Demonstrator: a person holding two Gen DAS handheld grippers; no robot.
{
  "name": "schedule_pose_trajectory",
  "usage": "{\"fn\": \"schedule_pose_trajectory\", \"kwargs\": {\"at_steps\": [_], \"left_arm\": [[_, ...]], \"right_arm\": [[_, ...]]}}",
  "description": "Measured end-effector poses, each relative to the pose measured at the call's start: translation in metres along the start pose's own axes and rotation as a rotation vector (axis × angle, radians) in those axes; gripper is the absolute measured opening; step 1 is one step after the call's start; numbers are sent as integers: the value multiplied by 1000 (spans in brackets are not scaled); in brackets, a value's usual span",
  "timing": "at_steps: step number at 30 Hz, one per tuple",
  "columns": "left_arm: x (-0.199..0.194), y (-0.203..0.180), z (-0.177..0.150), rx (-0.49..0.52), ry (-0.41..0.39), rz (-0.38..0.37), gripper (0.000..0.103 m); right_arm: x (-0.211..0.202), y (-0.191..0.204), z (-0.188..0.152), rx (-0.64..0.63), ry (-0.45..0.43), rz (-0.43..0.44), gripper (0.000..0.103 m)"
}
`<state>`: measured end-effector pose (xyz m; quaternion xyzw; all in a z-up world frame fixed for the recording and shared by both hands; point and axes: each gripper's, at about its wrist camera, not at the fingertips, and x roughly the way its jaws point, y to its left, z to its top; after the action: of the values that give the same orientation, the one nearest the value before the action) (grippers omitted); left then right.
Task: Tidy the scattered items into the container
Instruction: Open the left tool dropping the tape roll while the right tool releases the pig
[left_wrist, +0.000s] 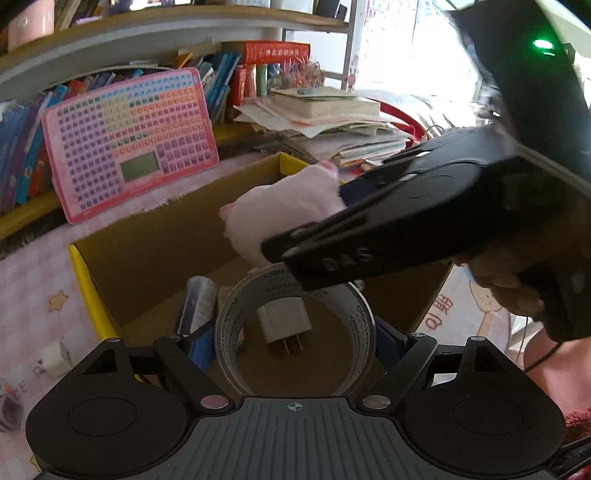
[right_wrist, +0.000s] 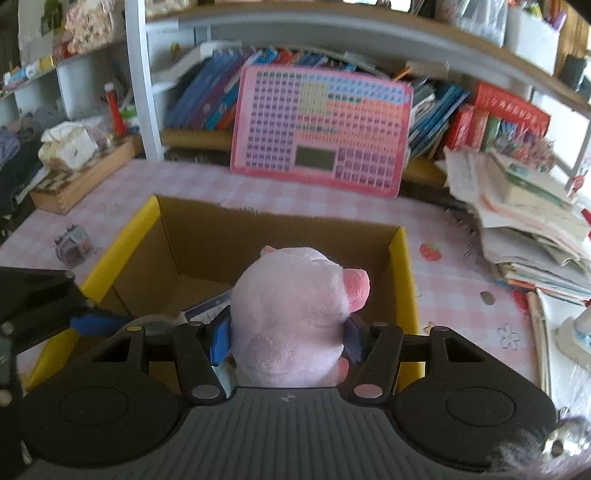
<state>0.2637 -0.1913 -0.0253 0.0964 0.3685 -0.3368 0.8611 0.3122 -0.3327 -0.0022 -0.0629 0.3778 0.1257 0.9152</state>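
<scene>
My left gripper (left_wrist: 295, 347) is shut on a roll of clear tape (left_wrist: 364, 314), its blue pads pressing the ring's sides above the open cardboard box (left_wrist: 147, 251). Through the ring I see a white plug adapter (left_wrist: 282, 321) on the box floor, with a brush-like item (left_wrist: 199, 301) beside it. My right gripper (right_wrist: 288, 339) is shut on a pink plush pig (right_wrist: 291, 314), held over the near part of the same box (right_wrist: 258, 236). In the left wrist view the pig (left_wrist: 288, 218) and the right gripper (left_wrist: 308, 219) hang above the tape.
The box has yellow edges (right_wrist: 122, 243) and stands on a pink checked tablecloth. A small grey toy (right_wrist: 72, 245) lies left of it and a coin (right_wrist: 487, 297) to its right. A pink keyboard board (right_wrist: 321, 129) leans behind. A stack of books (right_wrist: 535, 221) sits at the right.
</scene>
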Motion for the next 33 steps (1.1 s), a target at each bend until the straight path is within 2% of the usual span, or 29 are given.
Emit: {"fn": "schedule_pose_trajectory", "kwargs": {"at_steps": [6, 11, 14, 16, 19, 33], "left_arm": [[3, 5, -2, -15, 14, 1, 85], [4, 8, -2, -25, 24, 17, 86], [2, 8, -2, -25, 25, 30, 86], [1, 8, -2, -26, 23, 38, 87], [-4, 8, -2, -30, 5, 43, 87], [-48, -5, -5, -46, -95, 101, 91]], "right_arm": [[21, -4, 7, 31, 45, 38, 57], [29, -5, 8, 55, 56, 40, 61], [27, -3, 8, 61, 36, 28, 66], [22, -4, 9, 69, 13, 35, 75], [12, -4, 11, 79, -20, 38, 78], [-39, 1, -2, 98, -116, -7, 80]]}}
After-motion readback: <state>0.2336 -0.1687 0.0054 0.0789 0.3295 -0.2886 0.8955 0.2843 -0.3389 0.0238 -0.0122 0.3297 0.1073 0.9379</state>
